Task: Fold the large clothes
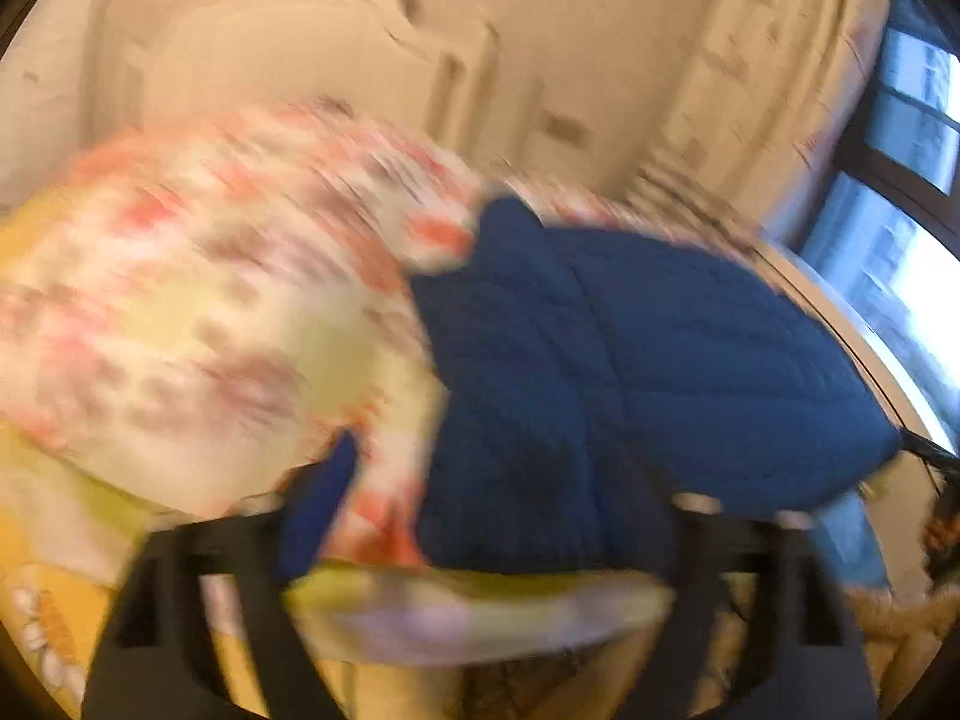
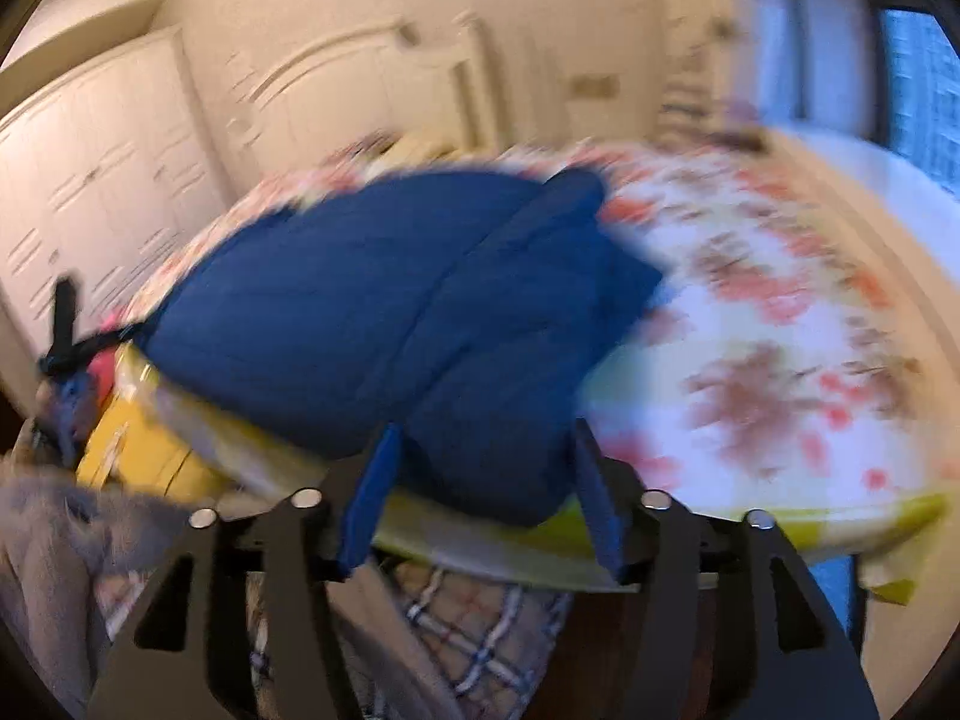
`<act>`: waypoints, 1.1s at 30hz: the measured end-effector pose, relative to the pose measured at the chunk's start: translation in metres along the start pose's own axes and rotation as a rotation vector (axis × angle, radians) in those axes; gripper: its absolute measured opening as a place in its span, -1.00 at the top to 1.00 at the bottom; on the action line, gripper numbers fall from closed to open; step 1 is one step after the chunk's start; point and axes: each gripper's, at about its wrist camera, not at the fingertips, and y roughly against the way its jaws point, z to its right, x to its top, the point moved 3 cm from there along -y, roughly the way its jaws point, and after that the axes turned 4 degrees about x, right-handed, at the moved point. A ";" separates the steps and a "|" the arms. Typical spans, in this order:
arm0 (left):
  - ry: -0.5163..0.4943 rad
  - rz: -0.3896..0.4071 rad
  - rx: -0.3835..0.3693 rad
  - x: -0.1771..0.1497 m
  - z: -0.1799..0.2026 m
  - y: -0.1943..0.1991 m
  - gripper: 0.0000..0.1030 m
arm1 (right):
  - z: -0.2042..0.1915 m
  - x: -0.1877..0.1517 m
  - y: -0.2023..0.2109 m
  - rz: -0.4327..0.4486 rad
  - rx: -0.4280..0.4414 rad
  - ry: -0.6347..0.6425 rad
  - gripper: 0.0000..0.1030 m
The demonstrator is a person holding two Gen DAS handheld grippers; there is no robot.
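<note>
Both released, the left gripper [image 1: 480,516] and right gripper [image 2: 480,498] should seize the blue quilted garment [image 2: 372,312] ahead by its near hem.

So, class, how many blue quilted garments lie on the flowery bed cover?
1. The blue garment lies folded at the near edge of the bed cover; others could be hidden beneath it.

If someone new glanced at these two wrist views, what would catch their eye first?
The deep blue quilted garment stands out most, lying folded on the bed near its front edge. Around it spreads the floral bedspread, white with red and brown blooms. Both views are blurred; the right gripper stands open just before the garment, and the left gripper looks open too.
</note>
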 end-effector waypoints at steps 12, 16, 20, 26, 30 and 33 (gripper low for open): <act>-0.241 0.099 0.169 0.138 0.131 -0.035 -0.95 | -0.083 0.157 -0.092 0.054 0.002 0.153 -0.65; -0.346 0.002 0.220 0.158 0.181 -0.102 -0.95 | -0.126 0.188 -0.170 -0.036 -0.069 0.272 -0.52; -0.354 -0.117 0.264 0.159 0.191 -0.173 -0.95 | -0.134 0.189 -0.239 -0.173 -0.055 0.248 -0.06; -0.368 -0.248 0.254 0.126 0.196 -0.251 -0.96 | -0.106 0.155 -0.315 -0.320 -0.141 0.241 -0.11; -0.315 -0.291 0.211 0.116 0.190 -0.271 -0.96 | -0.101 0.152 -0.314 -0.292 -0.129 0.230 -0.12; -0.273 -0.290 0.173 0.113 0.182 -0.271 -0.96 | -0.103 0.151 -0.314 -0.281 -0.137 0.237 -0.14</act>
